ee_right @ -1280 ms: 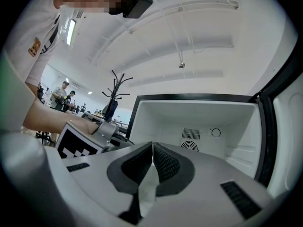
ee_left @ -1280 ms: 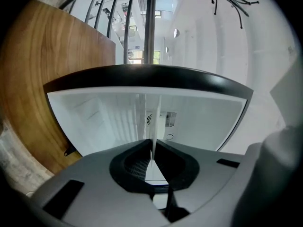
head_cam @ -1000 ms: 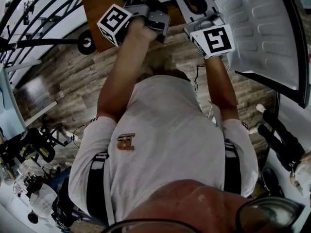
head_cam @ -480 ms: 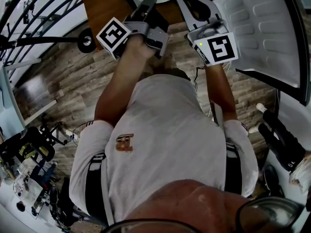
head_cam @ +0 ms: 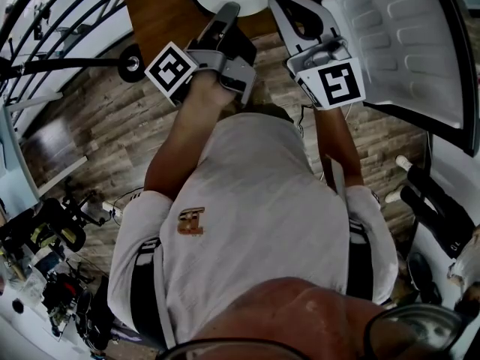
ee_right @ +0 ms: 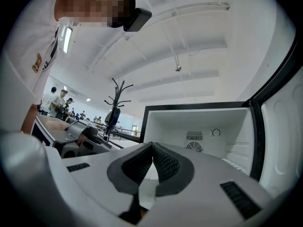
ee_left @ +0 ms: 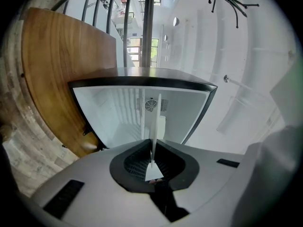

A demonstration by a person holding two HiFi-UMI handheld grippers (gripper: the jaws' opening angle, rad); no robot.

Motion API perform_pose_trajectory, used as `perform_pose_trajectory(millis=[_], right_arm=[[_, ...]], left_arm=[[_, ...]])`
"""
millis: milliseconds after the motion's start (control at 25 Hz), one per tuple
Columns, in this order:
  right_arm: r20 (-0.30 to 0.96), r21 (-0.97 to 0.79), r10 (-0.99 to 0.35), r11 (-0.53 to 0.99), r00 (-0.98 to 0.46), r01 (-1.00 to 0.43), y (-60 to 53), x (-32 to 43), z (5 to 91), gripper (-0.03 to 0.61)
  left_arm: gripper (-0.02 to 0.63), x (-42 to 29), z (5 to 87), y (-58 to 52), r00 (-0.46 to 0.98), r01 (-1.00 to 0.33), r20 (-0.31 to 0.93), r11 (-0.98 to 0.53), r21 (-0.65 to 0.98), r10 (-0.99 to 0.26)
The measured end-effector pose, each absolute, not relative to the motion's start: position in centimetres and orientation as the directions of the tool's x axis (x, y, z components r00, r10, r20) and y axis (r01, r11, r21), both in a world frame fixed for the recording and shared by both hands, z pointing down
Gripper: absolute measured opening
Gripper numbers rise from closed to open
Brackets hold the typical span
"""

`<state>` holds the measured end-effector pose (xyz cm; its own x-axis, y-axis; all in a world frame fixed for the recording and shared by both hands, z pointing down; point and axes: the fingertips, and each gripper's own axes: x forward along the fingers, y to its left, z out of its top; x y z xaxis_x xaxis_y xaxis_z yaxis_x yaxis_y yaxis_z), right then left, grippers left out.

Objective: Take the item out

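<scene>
The left claw was clenched on a thin white item. It was gripped edge-on, so it showed only as a narrow strip rising from between the pads up the middle of the left gripper view. Its long axis ran along the claw's own pointing line, straight toward the open fridge. The fridge's white cavity filled the centre of that view, with a fan grille on the back wall just left of the strip. Beyond thin, flat and white, what the item was could not be told.

The cavity's dark frame looked set back from the claw, so the item seemed already clear of the compartment, or nearly so. Any further withdrawal would probably have run backward along the strip's length, with a wooden panel close at the left of that view.

The right claw was closed, pad tips touching, with nothing between them. It faced the same cavity, which showed bare. In the head view both claws sat at the top of the frame, the right one just beside the open fridge door.
</scene>
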<state>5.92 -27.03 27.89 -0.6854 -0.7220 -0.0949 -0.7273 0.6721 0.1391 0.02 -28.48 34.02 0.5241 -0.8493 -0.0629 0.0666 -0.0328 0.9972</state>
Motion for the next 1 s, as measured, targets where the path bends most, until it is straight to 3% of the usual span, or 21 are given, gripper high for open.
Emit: perform_pose_trajectory(millis=[1000], right_arm=[[-0.057, 0.066, -0.73, 0.678, -0.681, -0.732, -25.7, 6.3, 30.9, 0.032]], left_arm=[[0.032, 0.1, 35.8, -28.4, 0.547, 0.031, -0.049, -0.039, 0.999, -0.836]])
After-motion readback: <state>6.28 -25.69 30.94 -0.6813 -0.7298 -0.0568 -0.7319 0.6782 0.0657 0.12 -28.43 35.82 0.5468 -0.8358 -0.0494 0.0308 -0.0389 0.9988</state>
